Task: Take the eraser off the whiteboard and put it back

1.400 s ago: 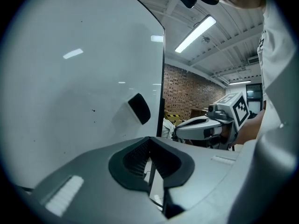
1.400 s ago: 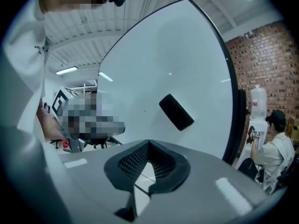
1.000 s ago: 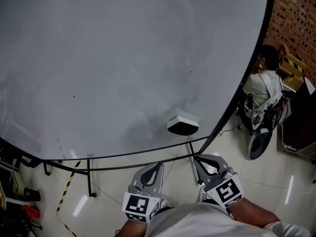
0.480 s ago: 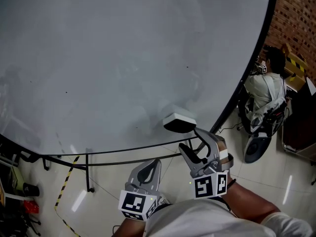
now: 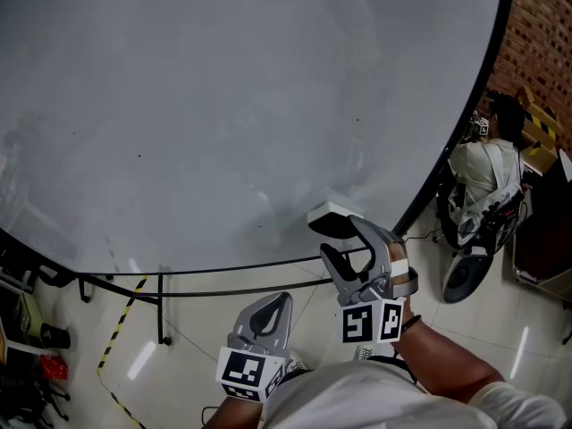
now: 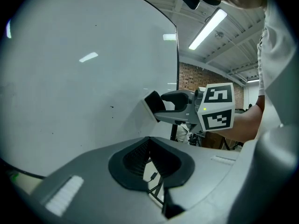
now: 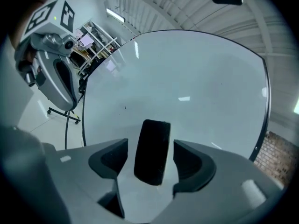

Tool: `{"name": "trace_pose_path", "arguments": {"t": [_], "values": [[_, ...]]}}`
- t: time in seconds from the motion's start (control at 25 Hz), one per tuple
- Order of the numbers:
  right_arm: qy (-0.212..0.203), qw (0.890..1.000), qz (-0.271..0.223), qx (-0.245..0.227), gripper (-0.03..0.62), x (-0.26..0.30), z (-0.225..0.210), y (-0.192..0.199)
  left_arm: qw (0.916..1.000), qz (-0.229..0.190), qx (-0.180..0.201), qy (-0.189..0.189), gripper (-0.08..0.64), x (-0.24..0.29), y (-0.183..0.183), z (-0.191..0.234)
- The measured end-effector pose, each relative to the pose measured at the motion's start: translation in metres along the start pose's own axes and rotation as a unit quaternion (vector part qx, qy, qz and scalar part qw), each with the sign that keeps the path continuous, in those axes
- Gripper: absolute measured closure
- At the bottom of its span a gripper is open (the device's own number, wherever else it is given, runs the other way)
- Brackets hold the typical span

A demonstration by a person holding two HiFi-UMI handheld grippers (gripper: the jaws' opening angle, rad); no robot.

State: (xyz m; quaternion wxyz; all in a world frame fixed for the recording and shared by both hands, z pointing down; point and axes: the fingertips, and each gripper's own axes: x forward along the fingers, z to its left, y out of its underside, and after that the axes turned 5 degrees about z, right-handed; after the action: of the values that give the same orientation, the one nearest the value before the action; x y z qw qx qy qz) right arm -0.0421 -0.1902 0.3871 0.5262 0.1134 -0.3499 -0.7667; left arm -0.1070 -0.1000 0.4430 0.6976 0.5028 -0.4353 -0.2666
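Head view: two grippers, one eraser, one whiteboard. The right gripper (image 5: 341,238) is raised to the lower edge of the whiteboard (image 5: 223,105), its jaws spread wide on either side of the eraser (image 5: 331,213), which sits on the board with its white back towards the camera. These jaws have just been opening. The left gripper (image 5: 275,304) hangs lower, below the board's edge and well apart from the eraser. Each gripper carries one marker cube (image 5: 371,322).

Left gripper view: the left gripper (image 6: 150,160) has its dark pads drawn together with nothing between them; they seem to meet at the tips, though a sliver of floor shows lower down. Beyond it, the right gripper (image 6: 161,107) reaches in from the right, level, with the eraser (image 6: 152,104) at its tips against the whiteboard (image 6: 84,73).

Right gripper view: the right gripper (image 7: 153,162) stands as wide as it goes, and the single eraser (image 7: 152,150) stands upright between the two pads, flat on the whiteboard (image 7: 196,92). Bare board shows on both sides of it, so neither pad presses on it. The left gripper (image 7: 56,73) shows at the upper left, off the board.
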Motion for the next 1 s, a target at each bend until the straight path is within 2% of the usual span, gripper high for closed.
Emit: {"name": "trace_pose_path", "arguments": {"t": [0.36,0.6,0.68,1.0], "values": [[0.048,0.999,0.011,0.001,0.3,0.017,-0.007,-0.004,1.0,0.004,0.001,0.0,0.543,-0.011,0.003,-0.002],[0.077,0.996,0.036,-0.004,0.301,0.027,-0.008,0.004,1.0,0.008,0.005,-0.004,0.543,-0.02,0.008,0.0],[0.086,0.996,0.037,-0.002,0.321,0.027,-0.01,0.004,0.9999,0.008,0.004,-0.007,0.543,-0.023,0.01,0.002],[0.079,0.996,0.042,0.011,0.336,0.027,-0.011,0.005,1.0,0.006,-0.001,-0.006,0.543,-0.025,0.013,0.002]]}}
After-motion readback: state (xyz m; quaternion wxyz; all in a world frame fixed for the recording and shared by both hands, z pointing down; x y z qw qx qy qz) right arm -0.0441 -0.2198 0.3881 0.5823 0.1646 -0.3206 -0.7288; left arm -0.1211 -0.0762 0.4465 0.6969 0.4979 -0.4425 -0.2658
